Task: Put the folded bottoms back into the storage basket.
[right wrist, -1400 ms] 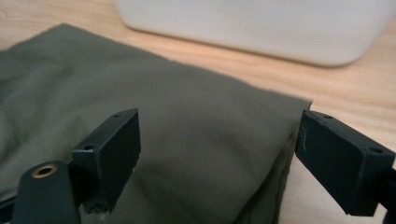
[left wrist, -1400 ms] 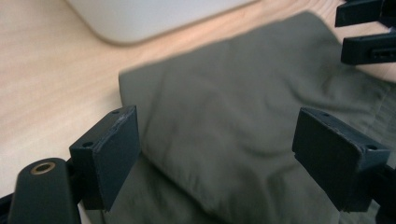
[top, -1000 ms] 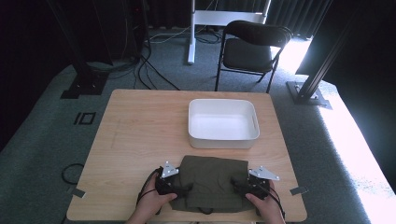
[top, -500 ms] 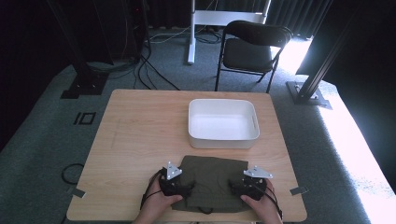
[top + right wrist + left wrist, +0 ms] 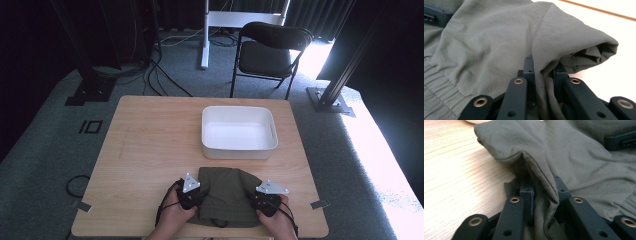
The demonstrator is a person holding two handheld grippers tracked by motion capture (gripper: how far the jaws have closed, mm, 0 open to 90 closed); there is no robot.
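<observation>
An olive-green folded garment [image 5: 225,192] lies at the near edge of the wooden table [image 5: 145,150]. My left gripper [image 5: 192,196] is shut on the garment's left edge; in the left gripper view a fold of cloth [image 5: 541,177] is pinched between the jaws of the gripper [image 5: 544,192]. My right gripper [image 5: 260,200] is shut on the garment's right edge, with a rolled fold of cloth [image 5: 564,50] squeezed between the black jaws of the gripper [image 5: 544,72]. Each gripper view shows the other gripper far off across the cloth.
A white rectangular tub [image 5: 239,131] stands empty just beyond the garment, right of the table's middle. A black folding chair [image 5: 267,52] stands behind the table. Cables run over the grey carpet at the back left.
Both grippers, still holding the garment's side edges, have moved a little inward and forward, and the cloth has bunched up slightly between them.
</observation>
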